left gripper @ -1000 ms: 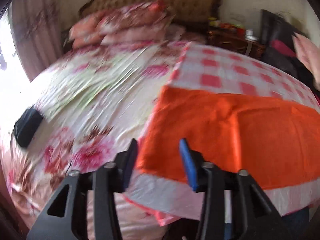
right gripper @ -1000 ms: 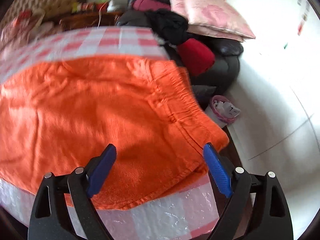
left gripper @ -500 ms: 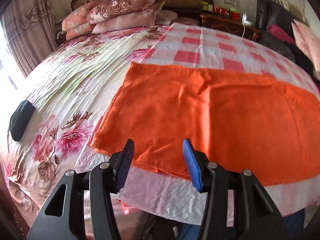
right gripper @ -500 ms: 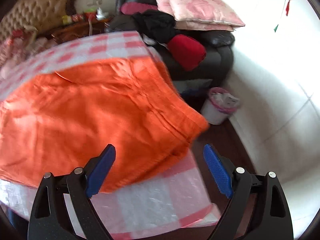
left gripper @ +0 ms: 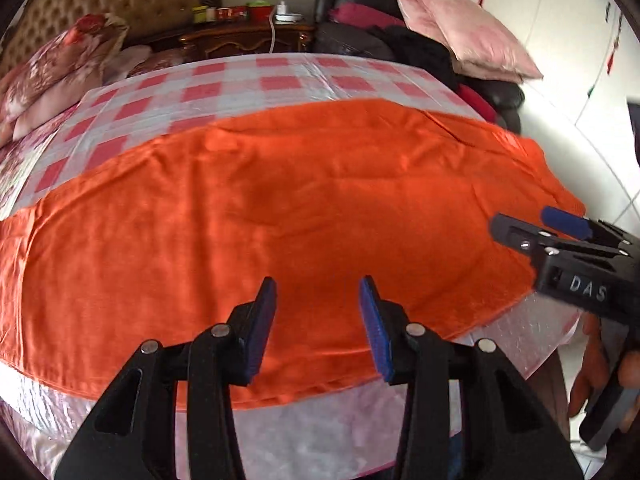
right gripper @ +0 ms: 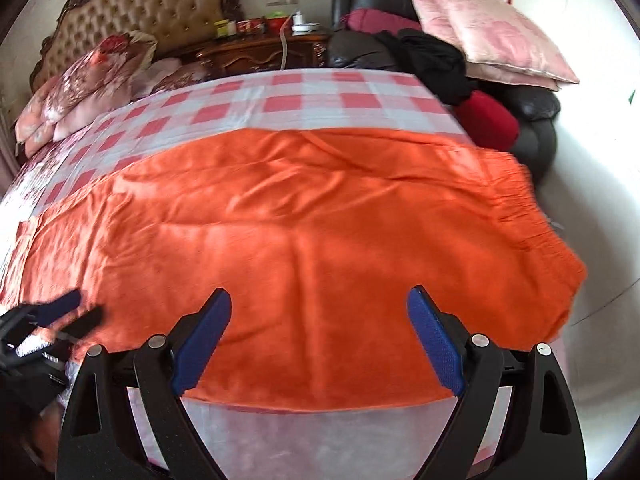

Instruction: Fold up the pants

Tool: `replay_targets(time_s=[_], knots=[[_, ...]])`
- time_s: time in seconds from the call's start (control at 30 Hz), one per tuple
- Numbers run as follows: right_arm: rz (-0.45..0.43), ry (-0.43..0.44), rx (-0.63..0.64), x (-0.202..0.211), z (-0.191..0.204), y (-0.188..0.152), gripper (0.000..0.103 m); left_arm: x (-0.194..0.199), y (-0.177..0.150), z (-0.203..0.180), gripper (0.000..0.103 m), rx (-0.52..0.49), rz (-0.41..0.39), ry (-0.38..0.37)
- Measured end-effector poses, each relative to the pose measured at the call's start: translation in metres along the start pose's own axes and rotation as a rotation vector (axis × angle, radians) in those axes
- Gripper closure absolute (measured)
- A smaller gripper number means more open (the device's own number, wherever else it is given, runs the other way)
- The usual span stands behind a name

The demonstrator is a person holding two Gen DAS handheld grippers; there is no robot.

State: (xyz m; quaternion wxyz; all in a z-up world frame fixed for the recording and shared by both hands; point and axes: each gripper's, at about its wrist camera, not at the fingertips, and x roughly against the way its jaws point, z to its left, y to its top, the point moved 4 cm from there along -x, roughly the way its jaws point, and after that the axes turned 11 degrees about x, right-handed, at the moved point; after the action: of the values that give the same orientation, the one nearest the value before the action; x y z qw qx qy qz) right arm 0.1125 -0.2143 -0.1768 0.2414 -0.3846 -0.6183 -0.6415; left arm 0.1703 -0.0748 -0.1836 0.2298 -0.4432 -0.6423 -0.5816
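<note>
Orange pants (left gripper: pixel 304 200) lie spread flat across the near side of the bed, with the elastic waistband (right gripper: pixel 520 208) at the right and the legs running off left. My left gripper (left gripper: pixel 318 312) hovers over the pants' near edge; its jaws are closing with nothing between them. It also shows blurred at the lower left of the right wrist view (right gripper: pixel 52 312). Over the near edge, further toward the waistband, my right gripper (right gripper: pixel 320 328) stands wide open and holds nothing. In the left wrist view the right gripper (left gripper: pixel 560 232) sits at the right, a hand (left gripper: pixel 592 364) below it.
A pink and white checked sheet (right gripper: pixel 280 100) covers the bed under the pants. Floral pillows (right gripper: pixel 88 80) and a tufted headboard (right gripper: pixel 140 8) stand at the far left. A wooden nightstand (right gripper: pixel 260 52), a black sofa with a pink cushion (right gripper: pixel 492 24) and dark clothes (right gripper: pixel 436 60) lie behind.
The left gripper swept right from the leg ends to the pants' middle and its jaws narrowed a little. The right gripper swung left from the waistband corner. The pants lie unmoved.
</note>
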Motion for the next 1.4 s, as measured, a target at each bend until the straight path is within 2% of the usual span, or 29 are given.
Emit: replay_targets(time_s=[0.13,0.33,0.5,0.57,0.63,0.7,0.93,1.0,1.03,1.1,1.23,1.3,1.37,1.4], knots=[[0.031,0.020,0.032,-0.007,0.021,-0.006,0.018,-0.008,-0.011,-0.015,0.059,-0.054,-0.008,0.033],[0.092,0.028,0.034,-0.022,0.024,-0.015,0.018,-0.008,-0.012,-0.008,0.057,-0.052,-0.014,0.016],[0.096,0.011,0.067,-0.025,0.027,-0.018,0.017,0.000,-0.010,0.018,0.050,0.074,0.003,-0.070],[0.095,0.012,0.067,-0.025,0.027,-0.018,0.017,0.005,-0.007,0.039,0.049,0.145,0.003,-0.090],[0.095,0.013,0.069,-0.025,0.027,-0.018,0.016,0.011,-0.004,0.069,0.042,0.228,-0.013,-0.078],[0.094,0.013,0.076,-0.025,0.027,-0.018,0.016,0.018,-0.003,0.095,0.042,0.288,-0.031,-0.073],[0.134,0.031,0.080,-0.025,0.023,-0.013,0.016,0.047,-0.001,0.214,0.040,0.488,-0.124,0.029],[0.091,0.060,0.040,-0.017,0.013,-0.004,0.017,0.056,-0.002,0.247,0.040,0.552,-0.147,0.043],[0.047,0.067,0.021,-0.011,0.004,0.006,0.017,0.060,-0.001,0.260,0.040,0.568,-0.153,0.058],[0.015,0.047,0.005,-0.009,-0.009,0.020,0.017,0.066,-0.001,0.283,0.040,0.598,-0.170,0.081],[0.001,0.053,-0.025,-0.032,-0.039,0.054,0.019,0.073,0.000,0.308,0.040,0.609,-0.183,0.077],[0.038,-0.004,0.002,-0.052,-0.050,0.060,0.019,0.072,0.003,0.312,0.040,0.599,-0.182,0.077],[0.142,-0.117,0.019,-0.078,-0.068,0.055,0.021,0.075,0.002,0.322,0.040,0.610,-0.186,0.105],[0.150,-0.098,-0.027,-0.084,-0.081,0.051,0.018,0.077,0.001,0.326,0.040,0.614,-0.187,0.126]])
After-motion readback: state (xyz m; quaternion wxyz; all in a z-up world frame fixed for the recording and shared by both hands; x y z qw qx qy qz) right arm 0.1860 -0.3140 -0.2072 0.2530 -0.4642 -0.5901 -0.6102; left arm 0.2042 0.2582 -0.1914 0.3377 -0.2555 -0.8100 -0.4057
